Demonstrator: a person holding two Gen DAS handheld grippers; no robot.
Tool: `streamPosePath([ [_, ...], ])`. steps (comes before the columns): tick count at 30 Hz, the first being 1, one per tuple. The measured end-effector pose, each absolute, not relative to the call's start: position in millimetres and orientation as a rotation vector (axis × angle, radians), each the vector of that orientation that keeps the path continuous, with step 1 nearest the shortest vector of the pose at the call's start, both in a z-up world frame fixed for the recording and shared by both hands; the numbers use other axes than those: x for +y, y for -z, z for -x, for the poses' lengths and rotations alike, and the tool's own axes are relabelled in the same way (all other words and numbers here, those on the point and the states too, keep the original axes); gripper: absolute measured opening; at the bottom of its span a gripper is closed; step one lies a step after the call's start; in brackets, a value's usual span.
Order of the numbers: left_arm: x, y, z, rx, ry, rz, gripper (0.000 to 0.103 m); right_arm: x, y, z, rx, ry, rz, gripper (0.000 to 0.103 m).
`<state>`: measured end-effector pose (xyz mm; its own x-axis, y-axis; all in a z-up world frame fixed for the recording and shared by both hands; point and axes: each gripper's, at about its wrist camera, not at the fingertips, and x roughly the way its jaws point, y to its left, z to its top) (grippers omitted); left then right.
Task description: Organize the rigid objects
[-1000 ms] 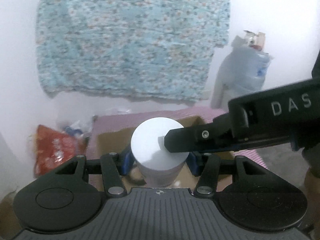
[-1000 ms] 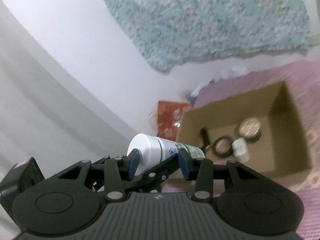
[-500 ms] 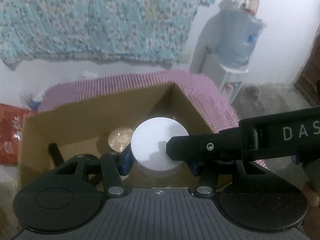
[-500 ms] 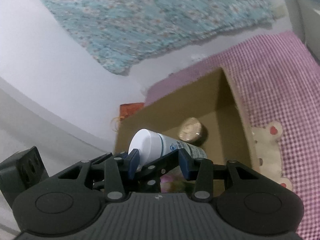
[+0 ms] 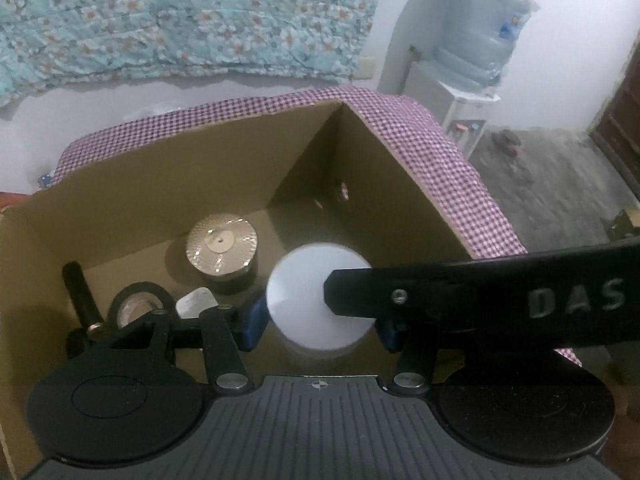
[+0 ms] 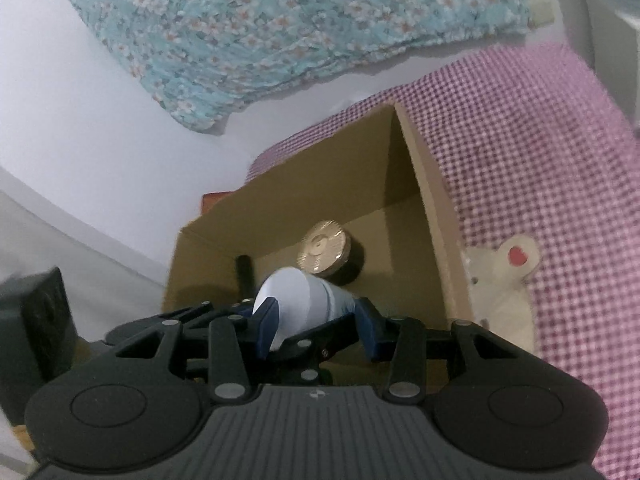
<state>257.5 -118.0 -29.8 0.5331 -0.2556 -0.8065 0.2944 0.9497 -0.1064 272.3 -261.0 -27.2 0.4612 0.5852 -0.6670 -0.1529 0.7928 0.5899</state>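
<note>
**A:** What have you got, and where is it?

**Me:** 1 white bottle (image 5: 318, 296), and both sets of jaws are clamped on it. My left gripper (image 5: 318, 326) has its blue pads against the bottle's sides, and I look straight down at its flat white end. My right gripper (image 6: 316, 314) grips the same bottle (image 6: 298, 300) across the body, with its white end sticking out ahead of the pads and tilted up to the left.

**A:** Why 2 grips on 1 thing?

**Me:** My guess is steadiness: a smooth round body can twist in 1 pair of pads. The right gripper's finger crosses in front of my left jaws, so the 2 tools are crowded together.

**A:** And below?

**Me:** The cardboard box (image 5: 160, 184) lies open under and beyond both jaws. Ahead of the left jaws stands a shiny-topped jar (image 5: 222, 246); left of them lie a roll of black tape (image 5: 140, 304), a black handle (image 5: 80, 296) and a small white piece (image 5: 198, 302). The bare floor near the right-hand wall looks like the spot for the bottle.

**A:** Risk?

**Me:** Knocking the jar, I'd judge.
</note>
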Motion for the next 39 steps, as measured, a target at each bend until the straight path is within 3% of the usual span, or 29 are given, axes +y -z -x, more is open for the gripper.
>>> streamPosePath([
  [3,-121.3,29.3,-255.5,0.951,0.337,-0.066,0.057,-259.4,27.7,-271.1,0.991,-0.459,-0.464,0.046],
  [9,-120.2,18.8,-247.7,0.919,0.315,-0.076,0.078,-261.5,23.1,-265.3,0.956,-0.463,-0.476,0.048],
  [14,-112.6,-4.6,-233.0,0.886,0.305,-0.055,0.079,-270.6,1.7,-248.2,0.869,-0.474,-0.521,0.052],
  [20,-91.3,-51.1,-191.2,0.739,0.309,-0.018,0.101,-280.8,-45.7,-209.2,0.71,-0.504,-0.551,0.065],
  [26,-81.7,-82.9,-148.9,0.671,0.165,-0.077,0.103,-278.9,-79.1,-169.1,0.604,-0.495,-0.553,0.083],
  [28,-79.9,-85.8,-136.0,0.657,0.103,-0.094,0.103,-275.9,-85.3,-155.8,0.585,-0.473,-0.538,0.098],
  [29,-78.9,-86.4,-131.7,0.653,0.077,-0.101,0.103,-274.1,-87.1,-149.5,0.576,-0.461,-0.527,0.1],
  [39,-70.6,-68.7,-124.5,0.743,0.014,-0.086,0.103,-254.8,-88.9,-114.3,0.616,-0.317,-0.415,0.103],
])
